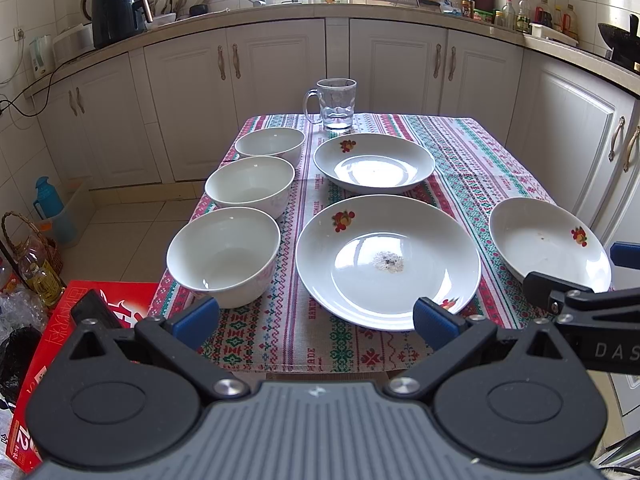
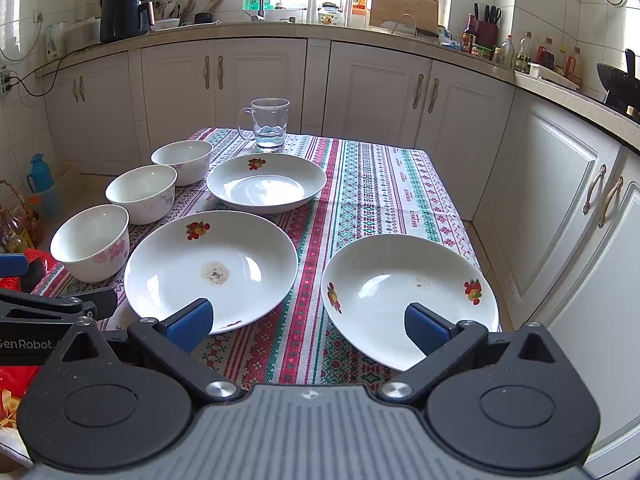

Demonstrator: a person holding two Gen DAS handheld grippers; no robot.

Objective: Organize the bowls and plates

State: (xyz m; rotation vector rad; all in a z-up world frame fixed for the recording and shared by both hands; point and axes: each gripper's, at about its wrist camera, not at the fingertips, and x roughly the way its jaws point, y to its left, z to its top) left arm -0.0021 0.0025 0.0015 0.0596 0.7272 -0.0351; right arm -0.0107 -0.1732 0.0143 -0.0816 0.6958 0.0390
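- Three white plates on the patterned tablecloth [image 1: 460, 152]: near middle plate [image 1: 388, 262], far plate [image 1: 374, 163] behind it, right plate [image 1: 548, 246] at the cloth's right edge.
- Near middle plate has a greyish residue spot in its centre; fruit decal on the far-left rim. Same decal on the far plate and right plate.
- Right plate sits well apart from the middle plate, bare cloth strip between; small speck inside it.
- Three white bowls in a column on the cloth's left side: near bowl [image 1: 224, 256], middle bowl [image 1: 250, 186], far bowl [image 1: 270, 146]. All upright, none stacked. Near and middle bowl close together; can't tell if touching.
- Pink floral print on the near bowl's outer wall, seen in right wrist view.
- Glass mug [image 1: 335, 104] at the far edge of the cloth, behind the far plate, handle to the left, a little water at the bottom.
- Left gripper [image 1: 316, 322]: blue-padded fingers wide apart, holding nothing, hovering over the near cloth edge, between near bowl and near middle plate.
- Right gripper [image 2: 310, 326]: fingers spread apart, nothing held; right pad overlaps the right plate's near rim in view, contact unclear.
- Red box [image 1: 60, 344] beside the table at lower left.
- White cabinets [image 1: 276, 68] and cluttered counter behind.
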